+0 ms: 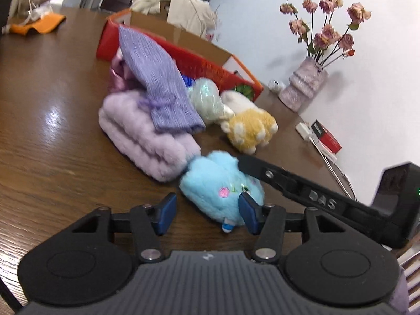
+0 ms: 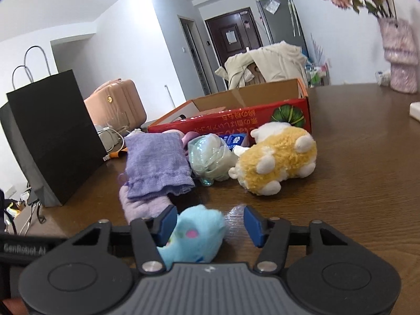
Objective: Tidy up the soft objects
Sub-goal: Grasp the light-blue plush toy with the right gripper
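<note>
Nearest of all lies the fluffy sky-blue plush toy (image 1: 223, 186), on the brown wooden table (image 1: 52, 131) and still outside the red cardboard box (image 1: 183, 57) that serves here as landmark. Both tools meet on it. The left gripper (image 1: 207, 214) stands partly open: the toy's lower edge sits between its blue pads, the right-hand pad touching the fur and the other clear, so no grip yet. The right gripper (image 2: 207, 224), also half open, has the toy against one pad with a gap at the other; whether it presses I cannot tell.

In front of the box, further out, rests a folded lilac fleece blanket (image 1: 147, 144) with a ribbed purple knitted cloth (image 1: 162, 89) draped over it. Beside these, nearer the box's front wall, lie a pale green shiny bundle (image 1: 207, 97) and a yellow-and-white plush animal (image 1: 249, 128).

The box's visible interior looks bare, so by my judgement the sorting has scarcely begun: every soft piece remains to be stowed.
</note>
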{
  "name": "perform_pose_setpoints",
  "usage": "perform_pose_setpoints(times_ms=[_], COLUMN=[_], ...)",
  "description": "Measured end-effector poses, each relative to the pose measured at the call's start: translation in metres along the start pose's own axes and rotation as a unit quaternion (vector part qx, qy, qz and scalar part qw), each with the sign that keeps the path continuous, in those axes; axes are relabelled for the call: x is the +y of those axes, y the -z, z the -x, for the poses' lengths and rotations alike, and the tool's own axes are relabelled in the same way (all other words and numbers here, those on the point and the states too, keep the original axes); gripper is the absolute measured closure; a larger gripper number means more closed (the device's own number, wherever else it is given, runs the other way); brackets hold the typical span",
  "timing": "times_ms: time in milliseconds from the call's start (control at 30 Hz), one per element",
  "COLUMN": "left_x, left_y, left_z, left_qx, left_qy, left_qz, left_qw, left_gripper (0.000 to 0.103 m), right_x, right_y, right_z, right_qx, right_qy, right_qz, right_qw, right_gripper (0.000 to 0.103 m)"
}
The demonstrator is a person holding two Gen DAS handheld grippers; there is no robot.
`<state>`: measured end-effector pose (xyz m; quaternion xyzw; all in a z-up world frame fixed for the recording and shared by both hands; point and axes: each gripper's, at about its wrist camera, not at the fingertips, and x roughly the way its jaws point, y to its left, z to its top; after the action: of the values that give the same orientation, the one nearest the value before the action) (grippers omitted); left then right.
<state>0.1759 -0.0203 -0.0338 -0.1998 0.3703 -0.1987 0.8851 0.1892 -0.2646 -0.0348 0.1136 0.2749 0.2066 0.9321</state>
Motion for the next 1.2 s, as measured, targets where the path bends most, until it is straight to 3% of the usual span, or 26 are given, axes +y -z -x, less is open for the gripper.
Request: perform_pose_setpoints(times_ms=[100,200,367,600,767,833,933,1100,1200], left_x=[-0.002,0.002,0.008,0.002,0.001,-0.002,-0.013,-0.012,-0.012], left_y=[-0.002,-0.007,-0.010,-0.012,-0.012,-0.011,-0.008,-0.008,-0.010], left_z=[-0.003,-0.002,0.000,-0.001,0.008,0.013,0.009,-0.003,-0.005], left_qx=[0.001,-0.001,-0.016,-0.026,-0.018,-0.015,-0.008,0.008,0.004], left_qy=[0.007,0.011,-0.008,-0.024,-0.008,0.021,0.029,0.024,0.024], left_qz=[-0.002,0.003,0.017,0.005,-0.008,-0.016,-0.040,-0.029,-0.028], left_qw=[1.0000,0.9999,0.9997,0.9993,0.9998,0.9995,0.9988,0.9993,0.9993], left_gripper=[0.055,0.059,0.064,0.064,0.062,0.056,0.055,0.066,0.069], right_x=[-0.005,-0.005,-0.005,0.004,-0.004,-0.007,-0.010,-0.015,-0.016], right_y=[-0.001,0.002,0.010,0.011,0.002,0.001,0.002,0.005,0.006], right_z=[-0.009,-0.007,0.011,0.033,0.027,0.024,0.015,0.003,0.003], right_qx=[0.011,0.008,0.001,-0.015,-0.001,0.001,0.010,0.027,0.029], right_qy=[-0.015,-0.032,-0.027,-0.011,-0.014,-0.029,-0.035,-0.056,-0.066], right_qz=[-0.010,-0.015,-0.035,-0.024,0.004,0.006,0.000,-0.026,-0.039], right_qw=[1.000,0.999,0.999,1.000,1.000,1.000,0.999,0.998,0.997], right_gripper=[0.058,0.072,0.075,0.073,0.056,0.056,0.057,0.059,0.065])
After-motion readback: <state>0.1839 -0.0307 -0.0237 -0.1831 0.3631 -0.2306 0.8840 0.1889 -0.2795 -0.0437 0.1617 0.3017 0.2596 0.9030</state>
